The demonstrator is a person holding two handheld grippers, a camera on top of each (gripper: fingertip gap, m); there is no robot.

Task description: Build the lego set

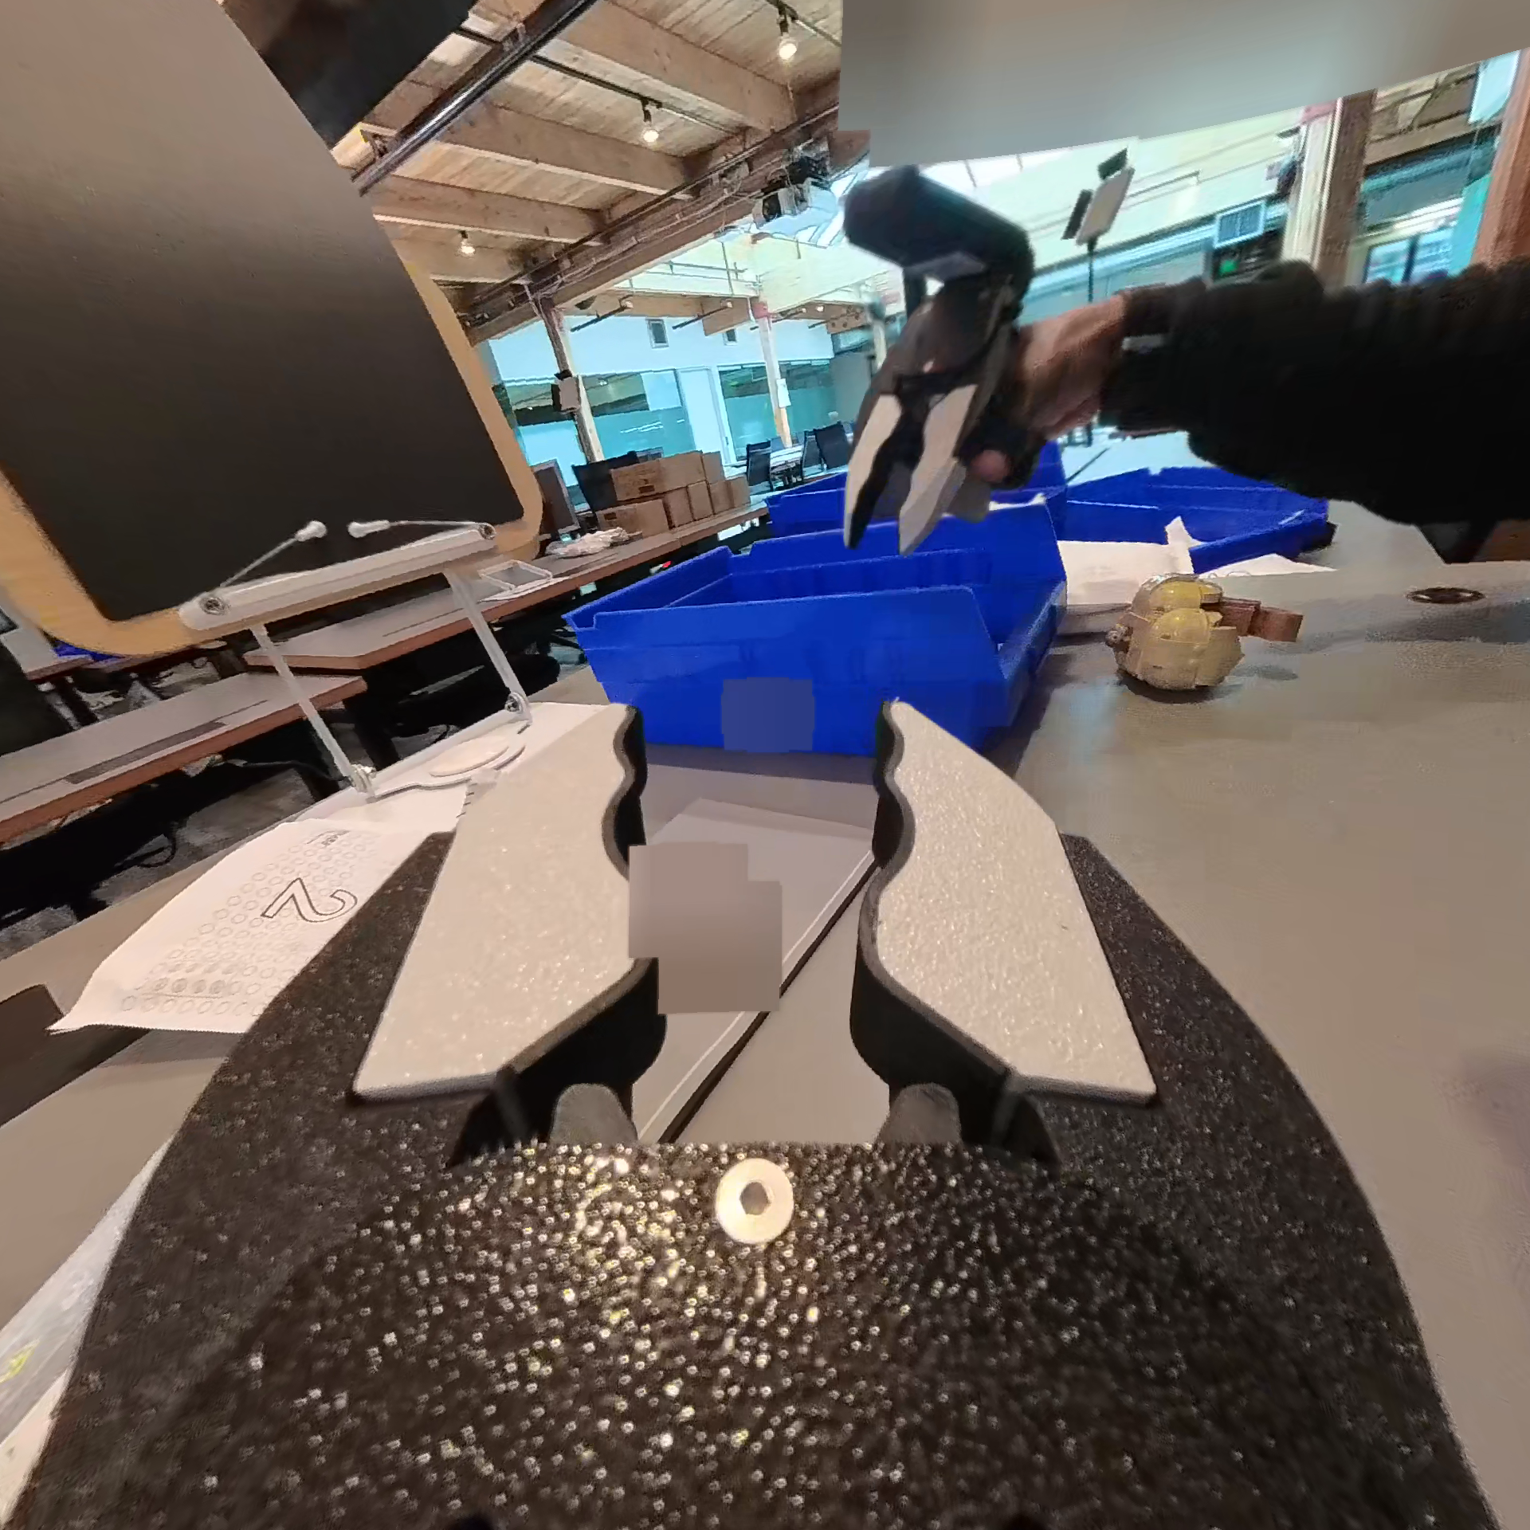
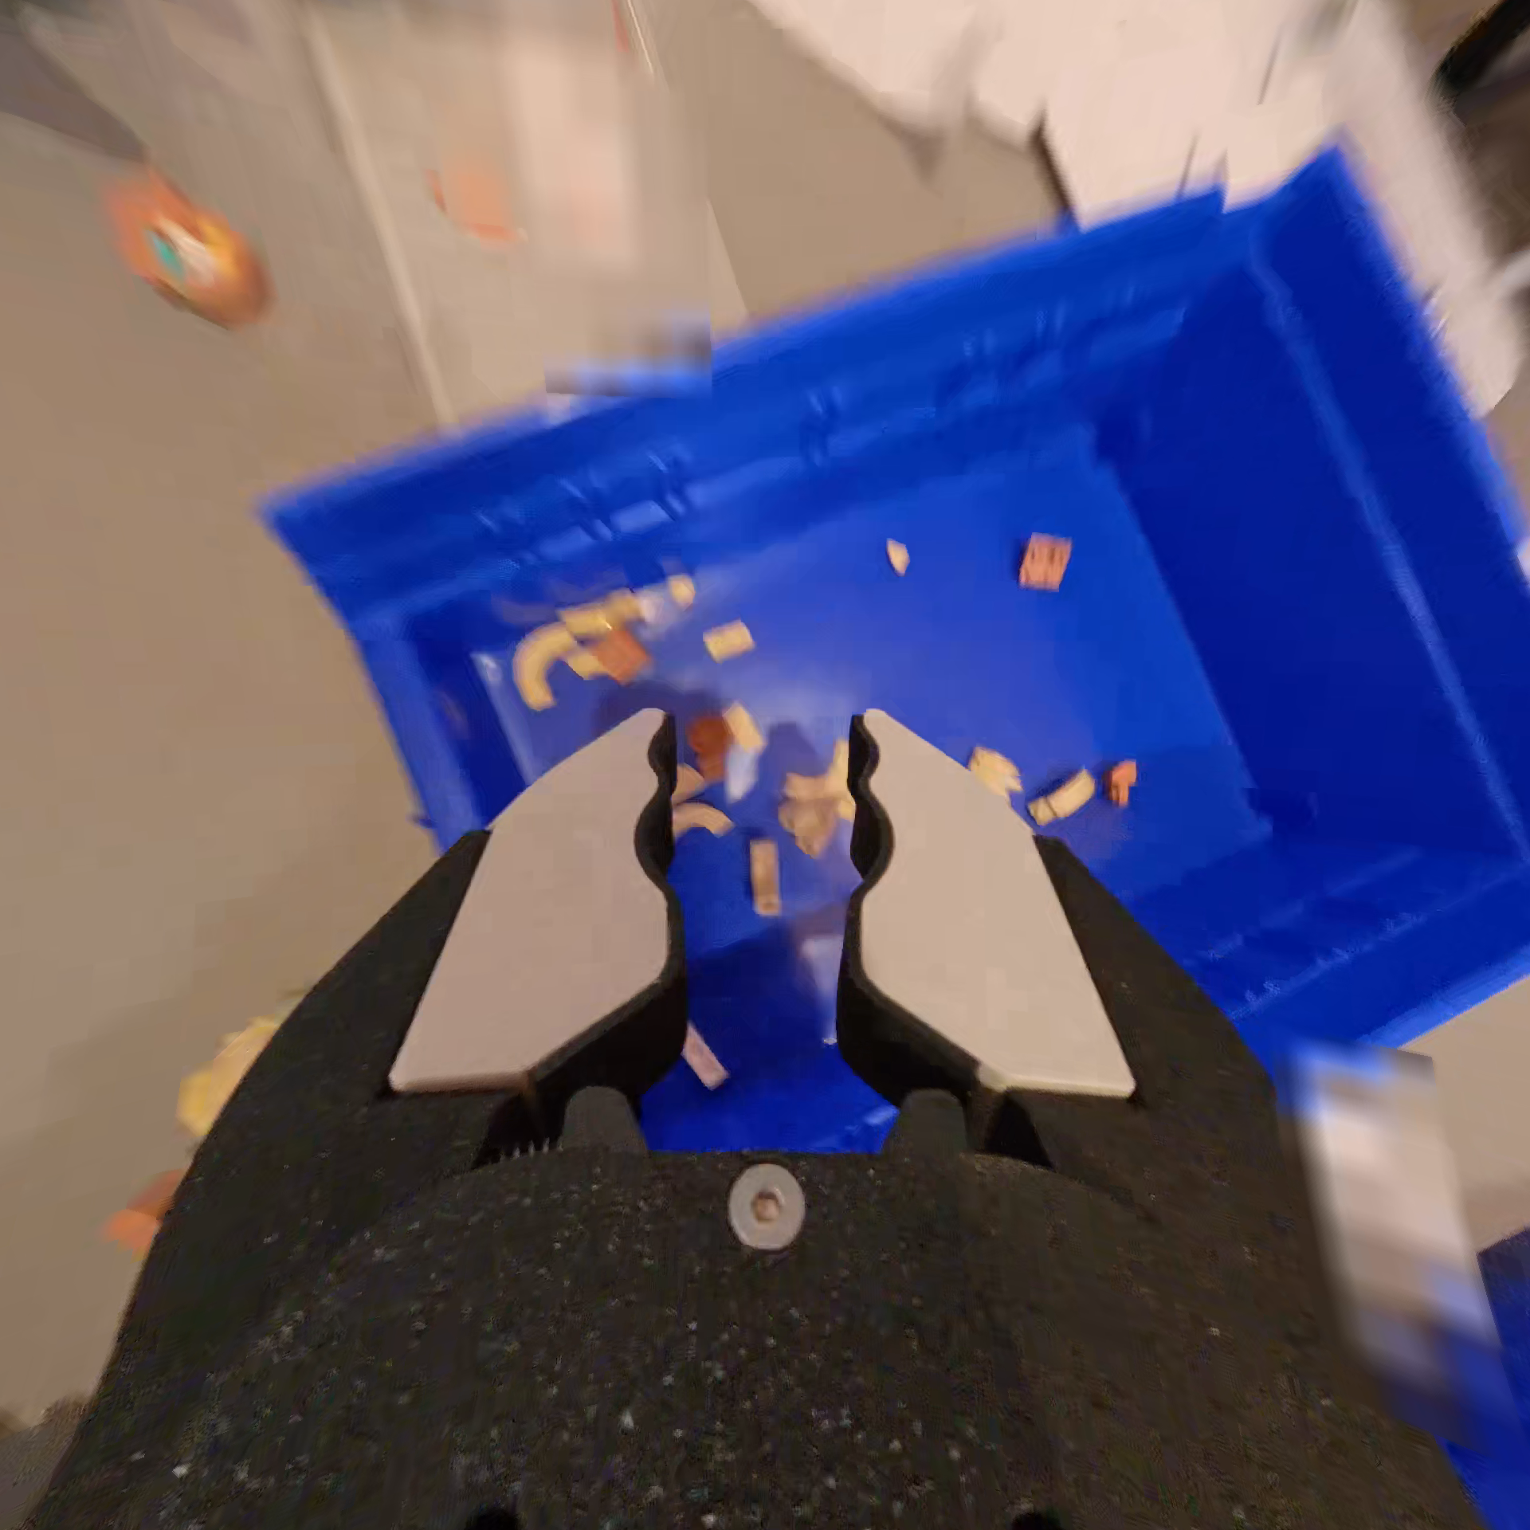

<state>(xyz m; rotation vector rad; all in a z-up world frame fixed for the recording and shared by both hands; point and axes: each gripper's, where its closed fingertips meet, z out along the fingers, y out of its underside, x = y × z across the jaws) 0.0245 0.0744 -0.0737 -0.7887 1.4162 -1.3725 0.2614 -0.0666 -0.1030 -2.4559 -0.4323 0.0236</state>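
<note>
My left gripper (image 1: 760, 728) is open and empty. It hovers low over the grey table (image 1: 1242, 869), just short of a blue bin (image 1: 811, 654). My right gripper (image 2: 762, 728) is open with nothing between its pads. It hangs above the same blue bin (image 2: 1291, 538), whose floor holds several small tan and orange bricks (image 2: 811, 807). The right wrist view is blurred by motion. In the left wrist view the right gripper (image 1: 884, 538) is held by a hand over the bin, fingertips down and apart.
A tan brick-built model (image 1: 1176, 633) sits on the table right of the bin. More blue bins (image 1: 1200, 505) stand behind. A dark screen on a white stand (image 1: 207, 331) and a printed sheet (image 1: 240, 919) are at the left. An orange object (image 2: 194, 248) lies beyond the bin.
</note>
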